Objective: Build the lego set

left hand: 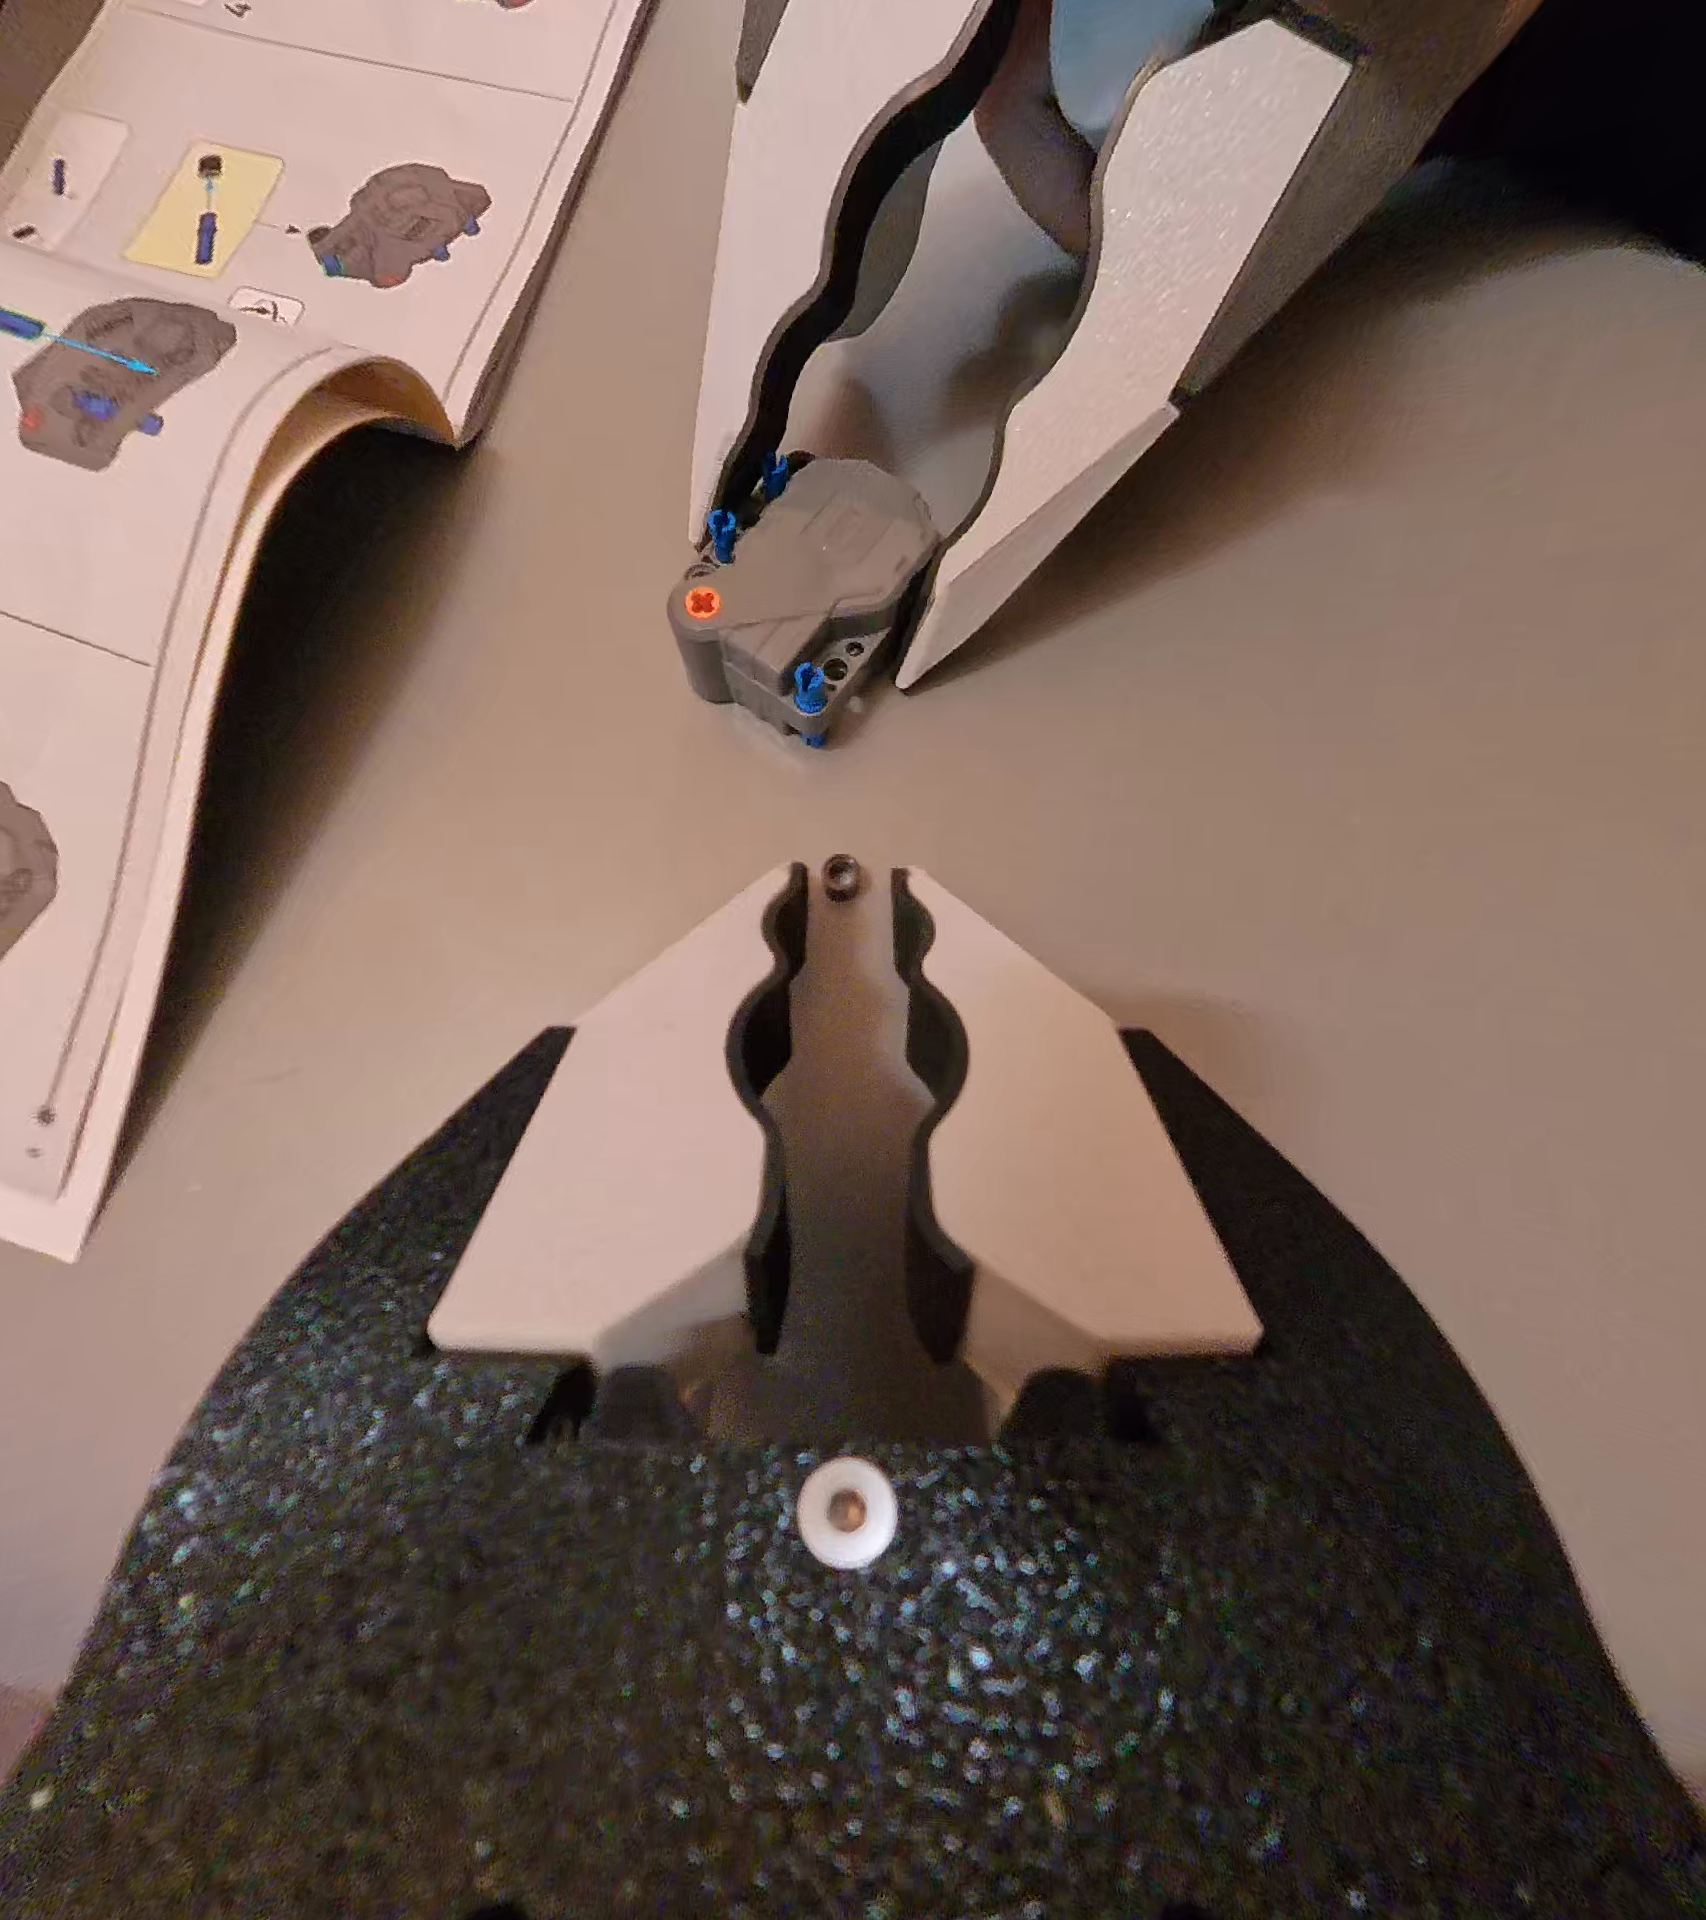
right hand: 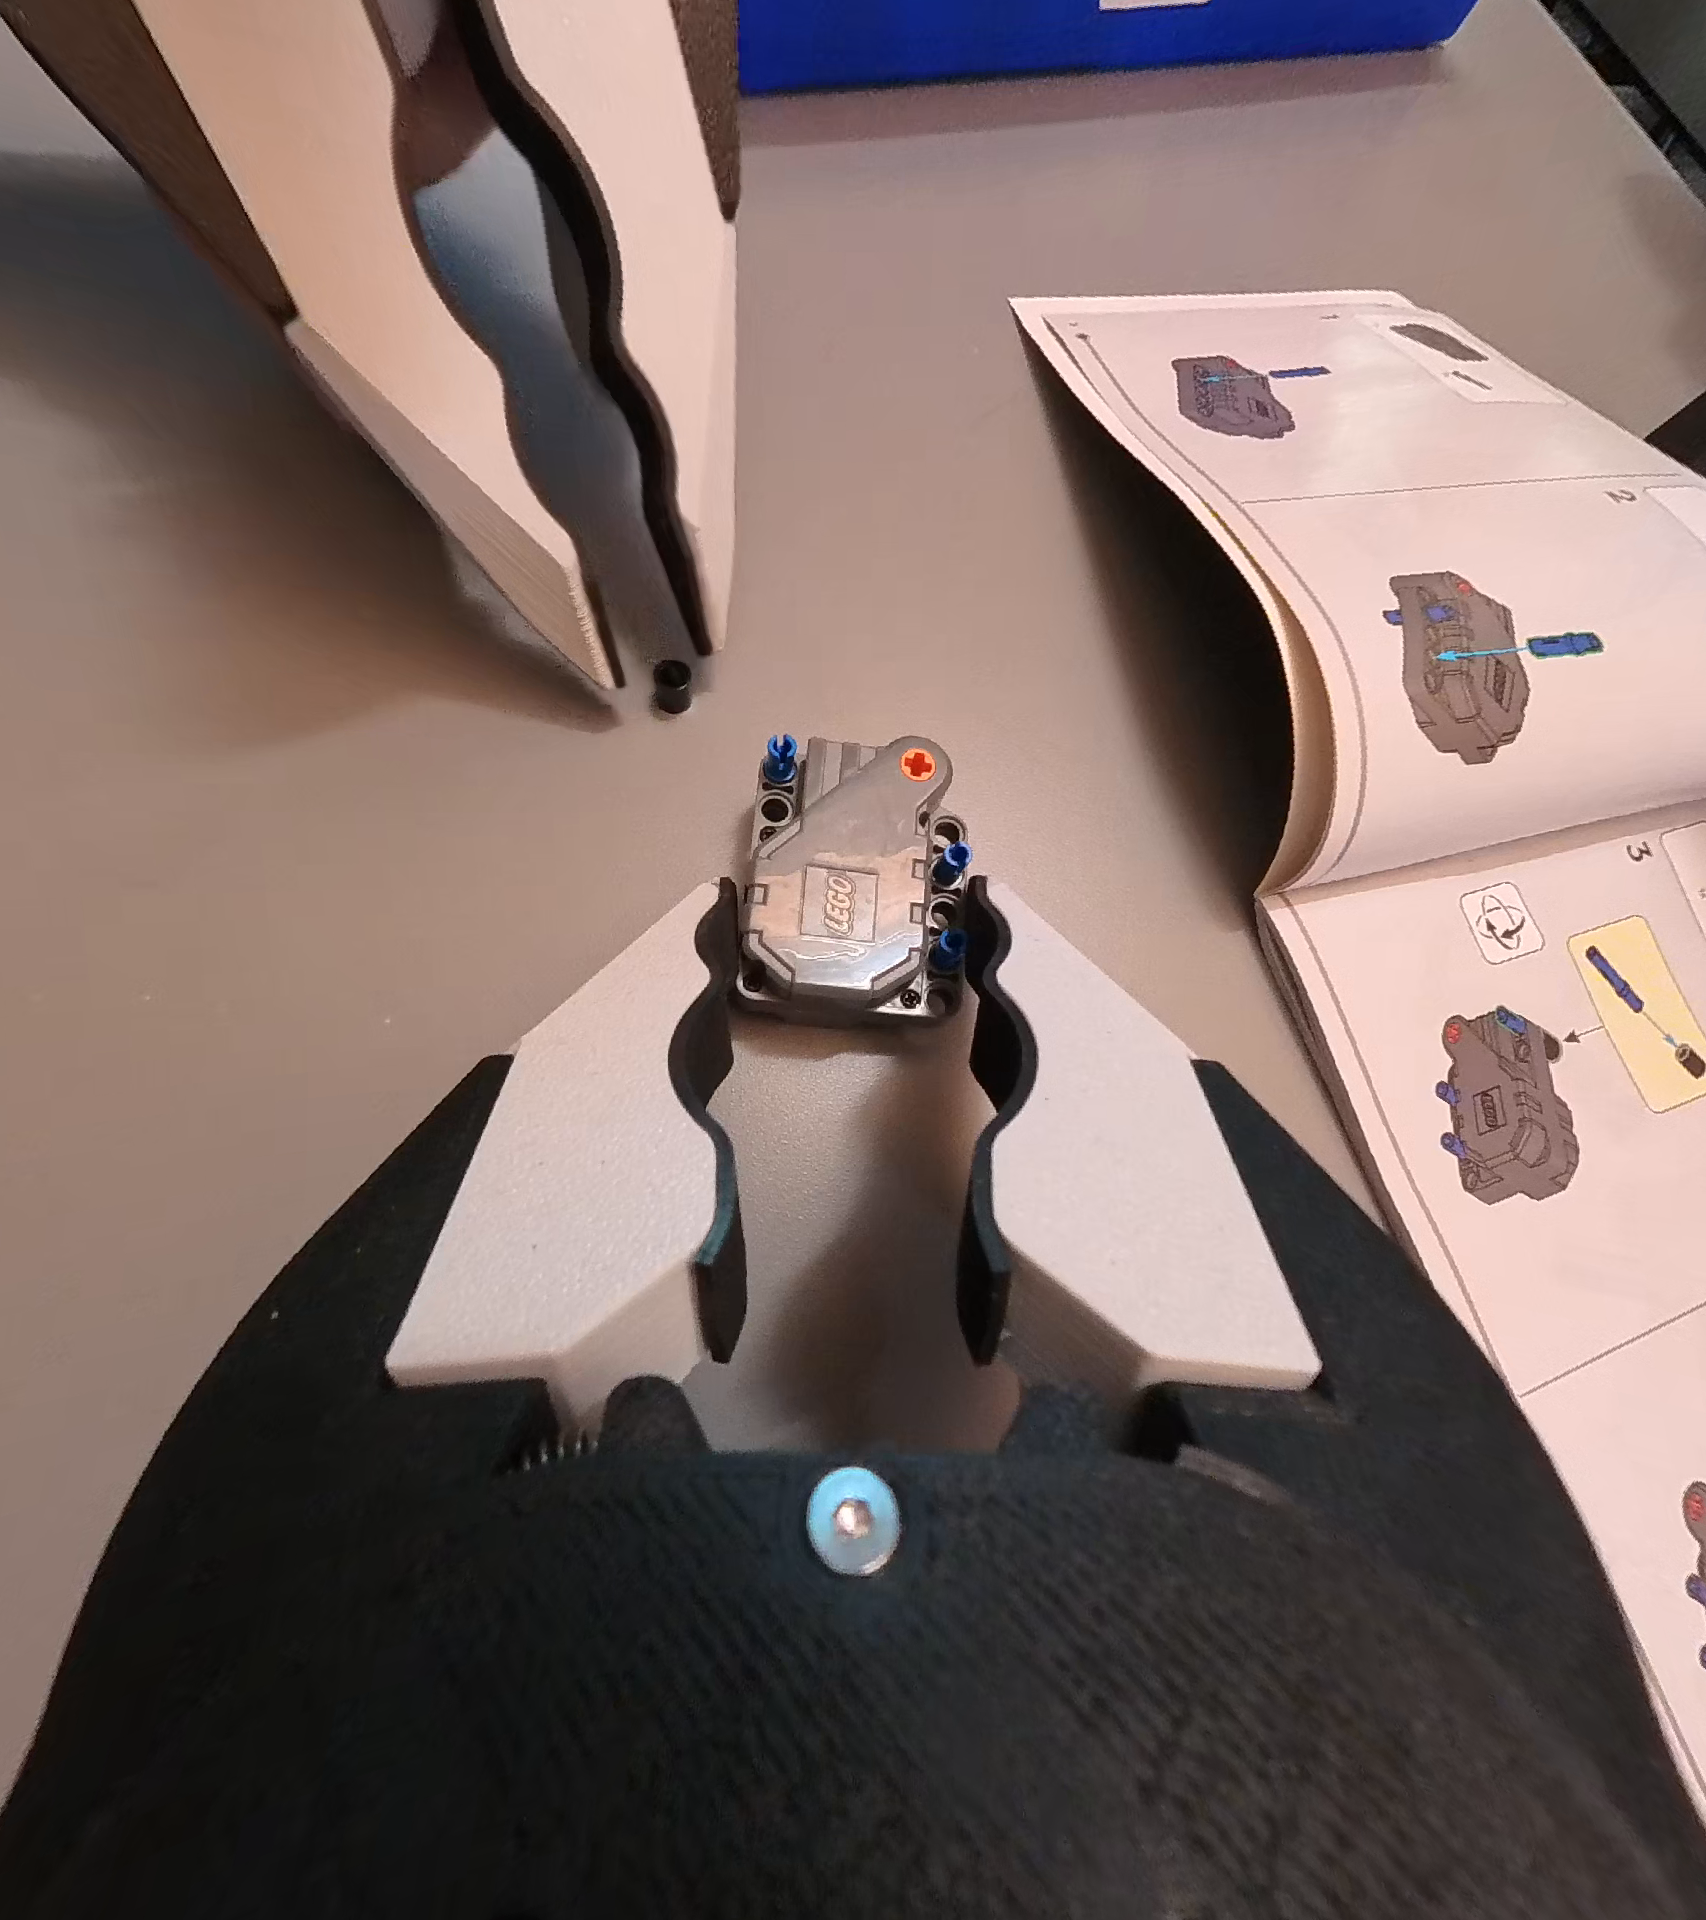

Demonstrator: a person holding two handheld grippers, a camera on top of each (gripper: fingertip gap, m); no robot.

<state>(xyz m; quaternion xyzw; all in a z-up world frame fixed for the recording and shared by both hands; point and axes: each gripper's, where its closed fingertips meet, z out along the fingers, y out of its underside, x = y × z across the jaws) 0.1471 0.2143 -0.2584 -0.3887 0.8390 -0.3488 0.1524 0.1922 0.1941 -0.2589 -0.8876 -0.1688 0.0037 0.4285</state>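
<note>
My right gripper clamps the motor on the desk, steadying it. My left gripper, slightly apart, straddles the bush lying near it.

Motor block: grey lego housing with an orange cross hole at one corner, lying flat on the table, broad face up.
Blue pins: three stand in the block's edge holes.
Black bush: small tube, upright, apart from the block.
</note>
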